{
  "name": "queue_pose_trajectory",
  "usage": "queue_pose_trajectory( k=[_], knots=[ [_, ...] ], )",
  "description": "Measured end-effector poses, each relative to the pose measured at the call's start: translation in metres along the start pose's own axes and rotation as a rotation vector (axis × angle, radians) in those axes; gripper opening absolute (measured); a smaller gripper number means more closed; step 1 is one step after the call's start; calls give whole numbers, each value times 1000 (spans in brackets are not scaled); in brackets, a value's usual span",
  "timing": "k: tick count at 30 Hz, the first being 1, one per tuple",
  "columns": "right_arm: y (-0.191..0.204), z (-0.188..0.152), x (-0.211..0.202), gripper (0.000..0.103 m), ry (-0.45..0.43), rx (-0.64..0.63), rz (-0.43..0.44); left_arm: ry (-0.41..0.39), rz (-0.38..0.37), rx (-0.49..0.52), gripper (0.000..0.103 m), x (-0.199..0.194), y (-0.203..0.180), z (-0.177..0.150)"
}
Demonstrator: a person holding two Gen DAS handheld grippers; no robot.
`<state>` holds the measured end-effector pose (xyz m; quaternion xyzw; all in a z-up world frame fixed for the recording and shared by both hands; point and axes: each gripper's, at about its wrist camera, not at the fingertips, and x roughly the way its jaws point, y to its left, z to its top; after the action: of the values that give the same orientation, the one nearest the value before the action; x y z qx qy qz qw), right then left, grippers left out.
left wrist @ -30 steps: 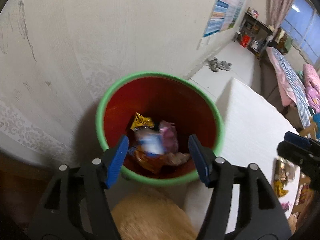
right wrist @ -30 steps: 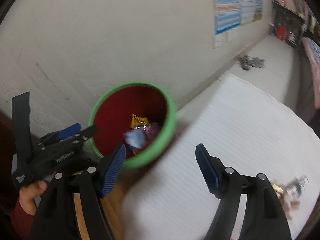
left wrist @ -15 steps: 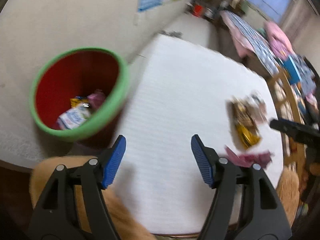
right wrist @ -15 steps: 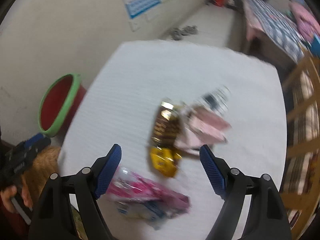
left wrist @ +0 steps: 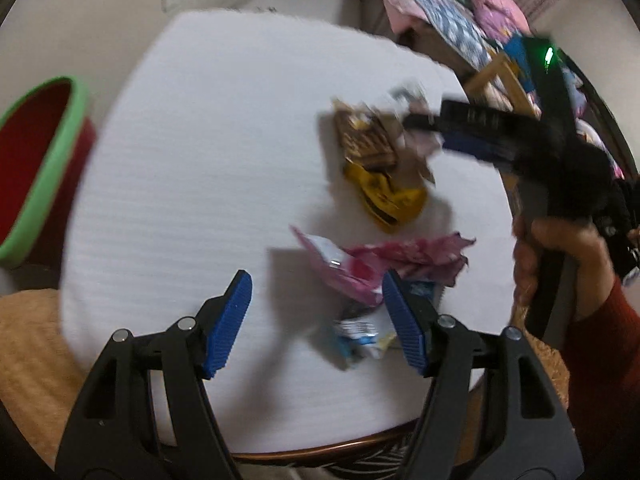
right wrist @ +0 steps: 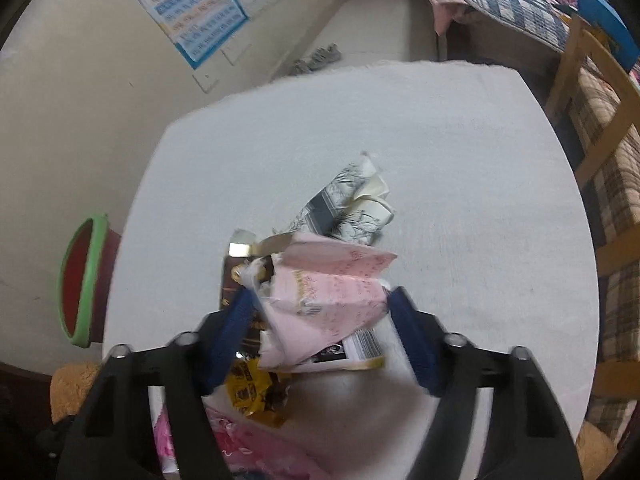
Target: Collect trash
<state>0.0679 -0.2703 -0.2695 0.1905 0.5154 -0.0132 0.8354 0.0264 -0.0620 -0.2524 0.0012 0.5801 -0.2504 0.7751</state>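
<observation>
Several wrappers lie on the white round table (left wrist: 192, 168). My left gripper (left wrist: 316, 324) is open just above a pink wrapper (left wrist: 384, 260) and a blue-white wrapper (left wrist: 360, 334). A brown and yellow wrapper (left wrist: 380, 176) lies beyond them. My right gripper (right wrist: 324, 340) is open, its jaws on either side of a pale pink packet (right wrist: 332, 292) without closing on it; it also shows in the left wrist view (left wrist: 452, 136). A grey-white carton (right wrist: 348, 204) lies behind the packet. The red bin with a green rim (left wrist: 36, 160) stands left of the table, also in the right wrist view (right wrist: 80, 280).
A tan cushioned seat (left wrist: 28, 364) sits by the table's near left edge. A wooden chair (right wrist: 592, 120) and a bed (right wrist: 492, 0) stand to the right. A wall poster (right wrist: 196, 4) hangs at the back. Shoes (right wrist: 320, 56) lie on the floor.
Both grippers swung right from the bin to the table. The left dropped its wrapper in the bin and now hovers over the pink wrapper. The right has come down around the pale pink packet.
</observation>
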Motion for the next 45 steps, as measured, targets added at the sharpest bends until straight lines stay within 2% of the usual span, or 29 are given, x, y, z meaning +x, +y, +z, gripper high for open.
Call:
queue_pose_trajectory(
  k=[1,2,3,5,6,8,11,13,14,15,17,18,20,23,26,31,32,33,35,37,39,43,45],
  knots=[
    [2,1,-6,42,-13,-13,16,18,-13,0,60,7,-4,-1],
    [3,1,-10,25,-21,-24,19,36,-27,-1,54,13,-7,-2],
    [5,1,-16,13,-29,-42,23,60,-36,-2,38,20,-9,-2],
    [7,0,-23,7,-33,-60,32,77,-42,-6,33,26,-12,-5],
    [6,-3,-27,5,-33,-63,38,73,-45,-5,27,25,-13,-5],
    [2,-8,-35,5,-33,-50,58,66,-46,3,23,21,-12,-6],
    [-8,-14,-40,10,-17,-25,81,26,-14,14,21,4,-4,-5],
    [-14,-19,-42,27,-8,-5,81,9,6,16,21,-4,3,-1],
    [-18,-20,-44,47,-13,6,78,1,21,15,21,-7,9,1],
    [-19,-20,-44,56,-17,6,67,-5,38,11,21,-10,16,3],
    [-19,-16,-41,58,-8,-7,47,-10,68,0,21,-9,26,10],
    [-18,-13,-37,68,2,-18,40,-14,85,-5,21,-7,33,14],
    [-11,-6,-29,75,12,-77,13,-22,107,-8,21,-9,42,20],
    [0,1,-15,81,26,-170,-48,-28,152,-3,21,-10,51,25],
    [5,3,3,81,64,-202,-43,-32,170,-12,23,-10,57,28],
    [8,-6,6,71,63,-206,-28,-48,180,-39,31,-10,58,29],
    [8,-9,2,50,62,-196,1,-48,176,-44,35,-9,57,30],
    [7,-11,-1,42,62,-189,27,-49,173,-49,42,-9,57,29],
    [6,-17,-15,36,42,-172,25,-54,167,-56,46,-9,56,28],
    [5,-20,-24,34,41,-156,29,-57,159,-65,53,-9,56,29],
    [0,-28,-31,31,50,-122,76,-59,159,-78,58,-7,57,30],
    [-3,-40,-43,30,53,-95,102,-48,122,-121,60,-6,56,31],
    [-4,-45,-52,30,53,-77,118,-66,113,-107,63,-11,49,30]
  ],
)
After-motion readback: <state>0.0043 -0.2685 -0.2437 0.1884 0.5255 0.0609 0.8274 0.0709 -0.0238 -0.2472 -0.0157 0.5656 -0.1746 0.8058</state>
